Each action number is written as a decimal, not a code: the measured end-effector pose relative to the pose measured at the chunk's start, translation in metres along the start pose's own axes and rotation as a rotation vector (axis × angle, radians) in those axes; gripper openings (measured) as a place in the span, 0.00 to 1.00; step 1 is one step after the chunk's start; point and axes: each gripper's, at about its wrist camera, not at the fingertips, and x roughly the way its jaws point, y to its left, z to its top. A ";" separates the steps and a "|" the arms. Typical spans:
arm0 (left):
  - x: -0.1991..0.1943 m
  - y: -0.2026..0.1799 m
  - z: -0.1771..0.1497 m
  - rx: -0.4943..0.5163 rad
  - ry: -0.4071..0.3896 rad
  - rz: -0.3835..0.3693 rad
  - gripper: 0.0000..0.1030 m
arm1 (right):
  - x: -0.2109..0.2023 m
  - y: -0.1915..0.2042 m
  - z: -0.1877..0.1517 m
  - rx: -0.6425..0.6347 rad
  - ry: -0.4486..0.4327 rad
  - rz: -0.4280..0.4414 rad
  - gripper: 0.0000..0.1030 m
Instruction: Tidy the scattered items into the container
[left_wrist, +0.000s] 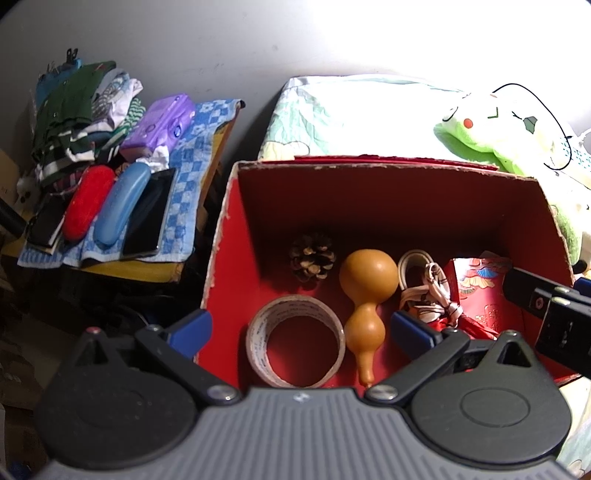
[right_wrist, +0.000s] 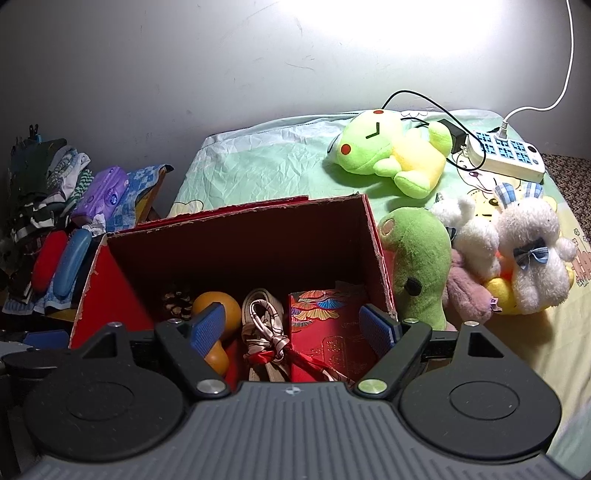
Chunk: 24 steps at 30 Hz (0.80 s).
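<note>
A red cardboard box stands open on the bed. Inside lie a pine cone, an orange gourd, a roll of tape, a knotted patterned scarf and a red printed packet. My left gripper hovers open over the box's near side, empty, fingers either side of the tape and gourd. My right gripper is open and empty over the box, above the scarf and packet. The gourd shows behind its left finger.
Plush toys lie on the bed right of the box: a lime frog, a dark green one, white bunnies. A power strip sits behind. A side table on the left holds cases, a phone and folded clothes.
</note>
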 end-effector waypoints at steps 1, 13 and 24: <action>0.001 0.000 0.000 0.001 0.001 -0.001 1.00 | 0.001 0.000 0.000 0.000 0.003 0.000 0.80; 0.010 0.000 0.004 0.026 -0.025 0.013 1.00 | 0.016 0.001 0.004 0.000 0.021 -0.003 0.80; 0.025 0.001 0.013 0.022 -0.022 -0.019 1.00 | 0.031 0.006 0.011 -0.010 0.038 -0.021 0.80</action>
